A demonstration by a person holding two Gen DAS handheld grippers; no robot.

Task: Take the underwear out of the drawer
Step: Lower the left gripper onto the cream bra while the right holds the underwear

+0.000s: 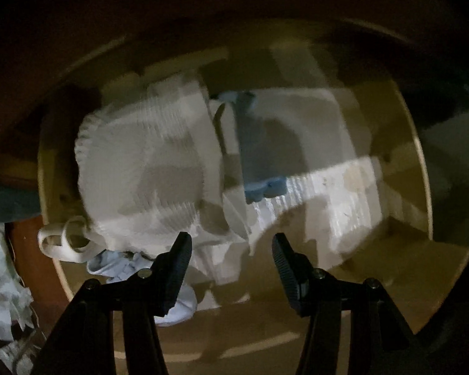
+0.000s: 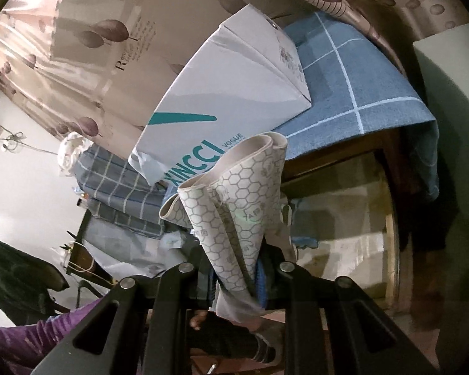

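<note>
Two hand-held grippers are in play. Seen from the left wrist, the left hand-held gripper (image 1: 231,247) points down into the open drawer (image 1: 419,162) with its jaws spread and nothing between them. Below it lies a heap of pale underwear (image 1: 147,168), blurred by motion; a small blue piece (image 1: 262,184) sits among the white ones to the right, and a white strap loop (image 1: 65,243) lies at the drawer's left edge. A light blue garment (image 1: 118,265) lies just under the left finger (image 1: 178,268); whether that finger touches it cannot be told in the dim, smeared view.

From the right wrist, the right hand-held gripper (image 2: 247,278) has its jaws pressed together on a beige garment with a honeycomb print (image 2: 234,200), which stands up from the jaws in loose folds, outside the drawer. Behind it a white paper bag (image 2: 234,87) lies on a blue checked cloth (image 2: 359,93). A purple sleeve (image 2: 22,337) shows at lower left.
</note>
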